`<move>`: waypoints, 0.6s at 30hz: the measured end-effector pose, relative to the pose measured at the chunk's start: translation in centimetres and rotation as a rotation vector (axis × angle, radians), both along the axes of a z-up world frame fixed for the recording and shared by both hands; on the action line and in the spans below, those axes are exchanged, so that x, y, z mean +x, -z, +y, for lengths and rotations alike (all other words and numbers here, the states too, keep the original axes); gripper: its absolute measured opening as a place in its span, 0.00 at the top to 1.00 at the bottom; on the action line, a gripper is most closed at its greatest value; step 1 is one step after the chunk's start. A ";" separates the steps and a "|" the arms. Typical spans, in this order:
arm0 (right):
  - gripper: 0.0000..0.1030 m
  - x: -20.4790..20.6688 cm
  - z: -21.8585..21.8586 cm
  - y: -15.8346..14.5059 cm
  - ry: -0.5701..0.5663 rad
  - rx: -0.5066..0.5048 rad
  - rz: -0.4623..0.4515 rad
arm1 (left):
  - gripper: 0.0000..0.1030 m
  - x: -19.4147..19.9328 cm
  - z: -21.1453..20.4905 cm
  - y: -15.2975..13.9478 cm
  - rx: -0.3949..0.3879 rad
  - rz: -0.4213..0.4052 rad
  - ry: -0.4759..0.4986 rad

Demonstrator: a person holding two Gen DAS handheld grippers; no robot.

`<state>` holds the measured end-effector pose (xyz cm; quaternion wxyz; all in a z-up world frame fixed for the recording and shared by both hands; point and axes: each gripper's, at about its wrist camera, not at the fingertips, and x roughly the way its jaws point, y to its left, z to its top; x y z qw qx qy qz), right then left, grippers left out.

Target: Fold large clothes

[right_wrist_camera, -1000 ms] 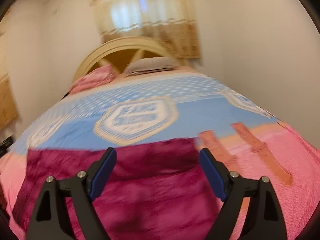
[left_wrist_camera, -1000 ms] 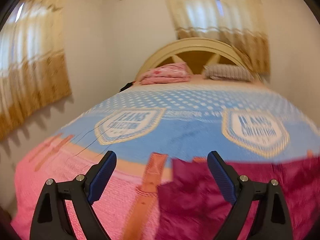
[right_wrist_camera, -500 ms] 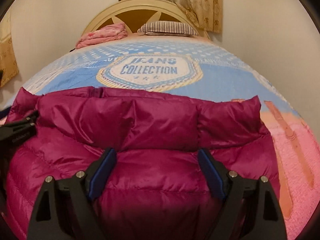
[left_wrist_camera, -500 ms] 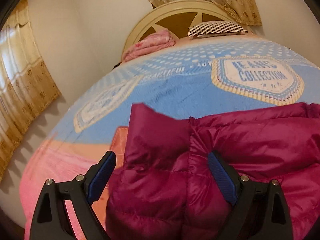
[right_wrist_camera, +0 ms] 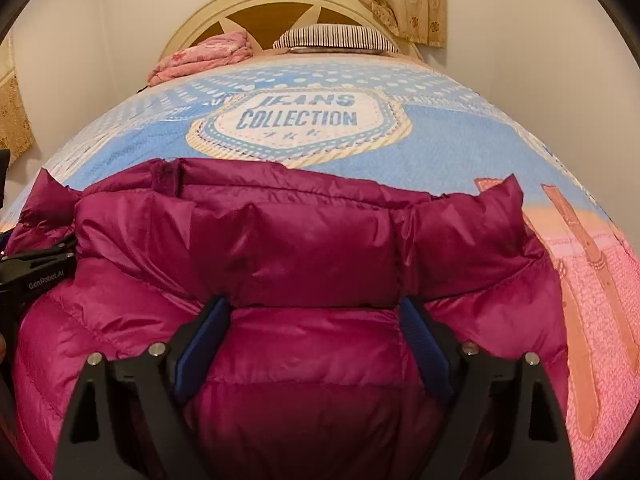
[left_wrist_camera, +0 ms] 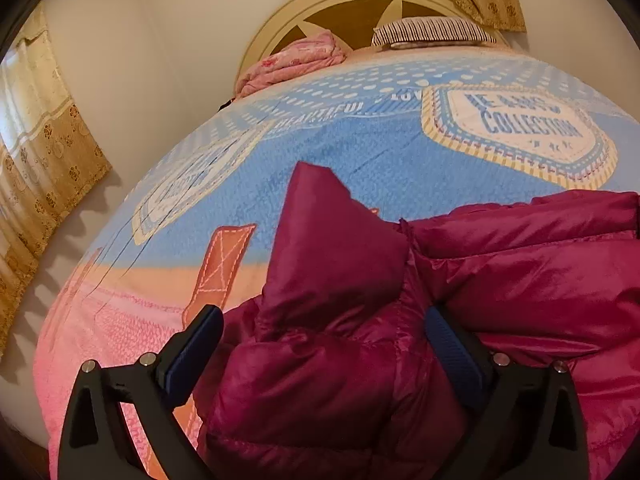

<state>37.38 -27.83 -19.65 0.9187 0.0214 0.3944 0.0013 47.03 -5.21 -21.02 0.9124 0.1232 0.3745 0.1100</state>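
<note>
A magenta puffer jacket (right_wrist_camera: 304,240) lies across the near end of the bed; it also shows in the left wrist view (left_wrist_camera: 360,280). My left gripper (left_wrist_camera: 324,332) is open, low over the jacket's left part, with padded fabric bulging up between its blue-padded fingers. A pointed corner of the jacket (left_wrist_camera: 316,184) sticks up just ahead. My right gripper (right_wrist_camera: 314,324) is open, its fingers straddling the jacket's middle below a thick folded band. The left gripper's black body (right_wrist_camera: 36,268) shows at the left edge of the right wrist view.
The bed has a blue and pink blanket (right_wrist_camera: 440,140) printed "JEANS COLLECTION". A folded pink quilt (left_wrist_camera: 292,60) and a striped pillow (left_wrist_camera: 432,32) lie by the cream headboard (right_wrist_camera: 280,0). Walls and curtains (left_wrist_camera: 40,152) flank the bed on both sides.
Both grippers have dropped and moved forward onto the jacket. The jacket went from a blurred edge in front of the fingers to filling the space between them. Both stayed open.
</note>
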 end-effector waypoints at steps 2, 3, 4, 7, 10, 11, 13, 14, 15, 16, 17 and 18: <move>0.13 0.2 0.0 0.1 0.001 0.005 0.008 | 0.01 0.1 0.0 0.1 -0.001 0.009 -0.002; 0.13 0.3 -0.1 0.2 0.002 0.007 0.012 | 0.01 0.2 0.0 0.2 0.000 0.013 -0.002; 0.13 0.4 -0.1 0.2 0.003 0.008 0.015 | 0.01 0.2 0.1 0.2 0.001 0.016 -0.002; 0.12 0.6 -0.1 0.4 0.006 0.004 0.027 | 0.01 0.3 0.1 0.3 0.005 0.024 -0.003; 0.11 0.8 -0.2 0.5 0.007 0.006 0.038 | 0.01 0.3 0.0 0.4 0.008 0.027 -0.003; 0.10 0.9 -0.2 0.6 0.008 0.006 0.042 | 0.01 0.4 0.0 0.4 0.010 0.027 -0.004; 0.10 1.0 -0.1 0.6 0.010 0.001 0.048 | 0.01 0.4 -0.1 0.4 0.014 0.027 -0.005; 0.09 1.1 -0.1 0.7 0.010 0.000 0.049 | 0.01 0.5 -0.1 0.4 0.015 0.027 -0.005; 0.09 1.1 -0.1 0.7 0.010 -0.001 0.051 | 0.01 0.5 -0.1 0.4 0.016 0.027 -0.005; 0.09 1.2 0.0 0.7 0.010 -0.002 0.053 | 0.01 0.5 -0.1 0.4 0.016 0.027 -0.005; 0.09 1.2 -0.1 0.7 0.010 0.000 0.054 | 0.01 0.5 -0.1 0.4 0.015 0.028 -0.005; 0.09 1.3 -0.1 0.7 0.011 0.001 0.055 | 0.01 0.5 -0.1 0.4 0.016 0.028 -0.005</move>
